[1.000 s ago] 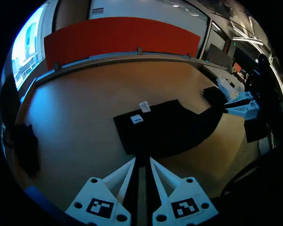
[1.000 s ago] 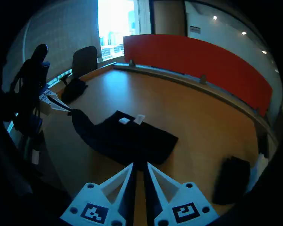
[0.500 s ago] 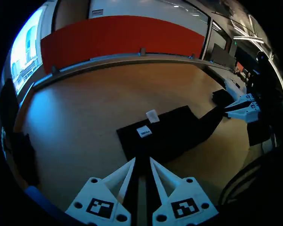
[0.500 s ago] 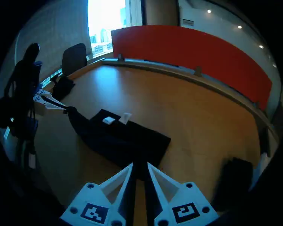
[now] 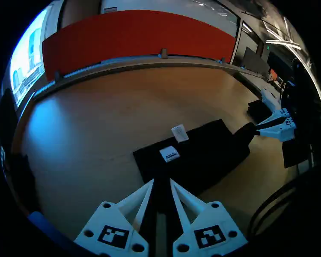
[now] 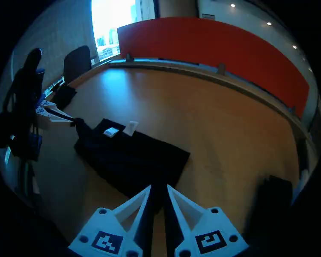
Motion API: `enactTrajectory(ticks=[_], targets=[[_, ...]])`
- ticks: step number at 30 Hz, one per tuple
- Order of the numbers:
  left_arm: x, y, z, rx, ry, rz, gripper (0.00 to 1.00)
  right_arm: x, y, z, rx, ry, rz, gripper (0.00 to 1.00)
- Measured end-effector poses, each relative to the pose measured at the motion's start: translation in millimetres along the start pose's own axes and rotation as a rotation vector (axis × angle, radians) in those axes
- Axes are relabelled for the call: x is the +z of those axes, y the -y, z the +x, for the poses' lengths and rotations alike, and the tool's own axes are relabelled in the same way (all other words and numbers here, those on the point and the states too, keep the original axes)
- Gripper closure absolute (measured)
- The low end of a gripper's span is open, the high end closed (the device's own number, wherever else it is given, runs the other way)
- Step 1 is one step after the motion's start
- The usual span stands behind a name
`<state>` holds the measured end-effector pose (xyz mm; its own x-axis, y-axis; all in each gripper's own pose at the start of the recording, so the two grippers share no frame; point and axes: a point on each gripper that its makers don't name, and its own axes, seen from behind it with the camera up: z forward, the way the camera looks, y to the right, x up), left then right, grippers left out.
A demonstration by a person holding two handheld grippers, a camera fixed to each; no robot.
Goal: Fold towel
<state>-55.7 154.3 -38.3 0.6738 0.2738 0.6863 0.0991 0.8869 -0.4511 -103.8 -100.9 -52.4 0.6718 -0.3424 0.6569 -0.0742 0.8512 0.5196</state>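
Since a second ago the towel (image 5: pixel 203 154) is lying flatter. The sagging span toward the right gripper (image 5: pixel 258 129) is shortening, and the two white tags (image 5: pixel 180 133) are sitting nearer the left gripper's camera.

The towel is near-black, matte and roughly rectangular, and it is resting mid-table (image 5: pixel 96 128), with one end humping up where the right gripper is gripping it.

The left gripper (image 5: pixel 161 183) is pinching the near corner, its fingers almost together with cloth between them. In the right gripper view the right gripper is clamping its own corner the same way, while the left gripper is showing far left, lifting a peak of cloth.

The table is smooth orange-brown wood with a curved far edge, and a red panel (image 5: pixel 139 34) is standing along that edge. A chair (image 6: pixel 77 64) is sitting by the bright window (image 6: pixel 113 21).

Cloth weave and tag print are coming out too dark and small to make out. A dark block (image 6: pixel 276 192) at the table's right end is staying unidentifiable.
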Motion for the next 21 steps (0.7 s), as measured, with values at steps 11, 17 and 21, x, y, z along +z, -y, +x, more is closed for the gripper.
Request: enactTrajectory(ticks=[11, 17, 21], targets=[[35.9, 7.8, -10, 0.009, 0.028, 0.005, 0.90, 38.2, -19, -4, 0.036, 0.036, -0.027, 0.88], [48.7, 15.2, -9, 0.021, 0.032, 0.027, 0.90, 48.4, -25, -2, 0.059, 0.033, -0.036, 0.87], [53.0, 19.9, -9, 0.033, 0.039, 0.046, 0.87, 51.6, -28, 0, 0.058, 0.030, -0.053, 0.82]])
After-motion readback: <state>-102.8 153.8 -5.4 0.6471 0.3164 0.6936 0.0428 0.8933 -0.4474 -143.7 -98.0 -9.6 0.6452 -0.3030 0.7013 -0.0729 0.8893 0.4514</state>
